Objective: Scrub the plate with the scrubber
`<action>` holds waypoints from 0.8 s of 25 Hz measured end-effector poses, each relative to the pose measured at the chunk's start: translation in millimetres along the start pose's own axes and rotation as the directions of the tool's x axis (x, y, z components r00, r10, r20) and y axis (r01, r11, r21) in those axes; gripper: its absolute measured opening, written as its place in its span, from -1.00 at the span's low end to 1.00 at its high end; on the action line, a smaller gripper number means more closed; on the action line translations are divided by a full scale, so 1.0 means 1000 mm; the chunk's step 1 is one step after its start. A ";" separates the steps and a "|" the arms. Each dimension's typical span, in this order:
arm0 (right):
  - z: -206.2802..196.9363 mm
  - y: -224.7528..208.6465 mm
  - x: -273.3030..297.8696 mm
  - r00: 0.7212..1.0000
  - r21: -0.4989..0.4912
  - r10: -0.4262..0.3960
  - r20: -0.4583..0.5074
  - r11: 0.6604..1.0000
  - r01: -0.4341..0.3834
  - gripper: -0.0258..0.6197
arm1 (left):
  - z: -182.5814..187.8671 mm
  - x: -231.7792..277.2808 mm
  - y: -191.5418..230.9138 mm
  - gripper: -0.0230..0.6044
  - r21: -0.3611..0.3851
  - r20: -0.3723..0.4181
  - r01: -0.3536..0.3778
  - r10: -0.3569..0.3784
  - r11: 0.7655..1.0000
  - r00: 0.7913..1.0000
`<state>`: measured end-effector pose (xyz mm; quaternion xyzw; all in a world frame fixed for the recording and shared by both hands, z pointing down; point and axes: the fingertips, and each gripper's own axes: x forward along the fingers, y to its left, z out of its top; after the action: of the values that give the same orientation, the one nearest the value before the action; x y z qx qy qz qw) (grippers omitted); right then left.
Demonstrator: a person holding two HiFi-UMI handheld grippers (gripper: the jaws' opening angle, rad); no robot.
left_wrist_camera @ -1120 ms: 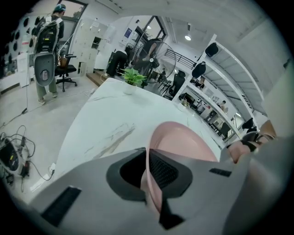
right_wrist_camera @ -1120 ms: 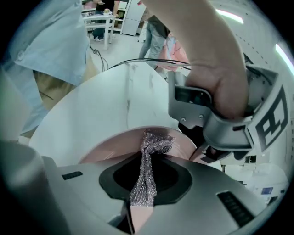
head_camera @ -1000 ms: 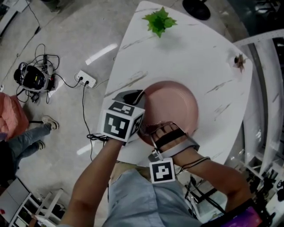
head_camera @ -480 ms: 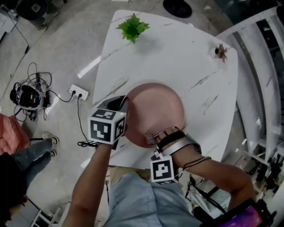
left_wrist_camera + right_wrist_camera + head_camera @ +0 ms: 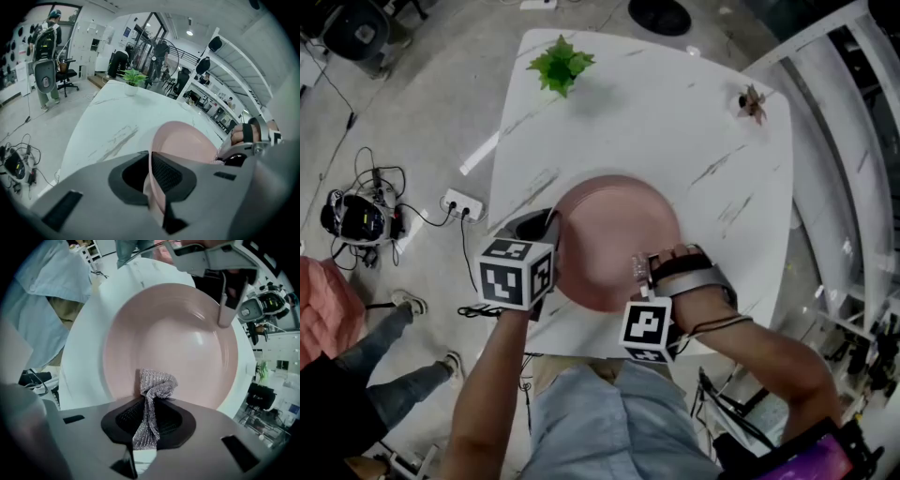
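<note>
The head camera is looking steeply down from overhead, far enough back to be taking in the whole white table (image 5: 675,112), the pink plate (image 5: 614,234), the left tool (image 5: 546,225) and the right tool (image 5: 639,269). The left tool's camera is riding just behind its jaws and facing across the table toward the potted plant (image 5: 132,77) at the far edge, the plate's rim sitting right before the lens. The right tool's camera is pointing down into the plate from close above, the scrubber (image 5: 152,390) filling its near foreground. All three views are sharing the plate; each tool camera is also catching the other tool.
</note>
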<state>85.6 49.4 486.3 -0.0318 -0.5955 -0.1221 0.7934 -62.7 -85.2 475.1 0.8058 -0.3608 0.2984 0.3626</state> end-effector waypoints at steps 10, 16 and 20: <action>-0.021 -0.058 0.012 0.998 0.191 -0.048 -0.049 0.980 0.056 -0.68 | -0.002 -0.002 -0.001 -0.86 0.004 -0.008 0.007 -0.007 1.000 1.000; -0.024 -0.092 0.015 0.993 0.213 -0.109 -0.046 0.970 0.117 -0.67 | -0.002 -0.002 -0.003 -0.86 0.003 -0.009 0.018 -0.018 1.000 1.000; -0.016 -0.109 0.015 0.989 0.187 -0.141 -0.042 0.971 0.146 -0.67 | -0.002 -0.002 -0.003 -0.87 -0.009 -0.011 0.032 -0.032 0.999 0.999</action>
<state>79.7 -61.2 485.7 0.0888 -0.5936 -0.1224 0.7904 -61.6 -81.1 473.9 0.8082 -0.3473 0.2953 0.3729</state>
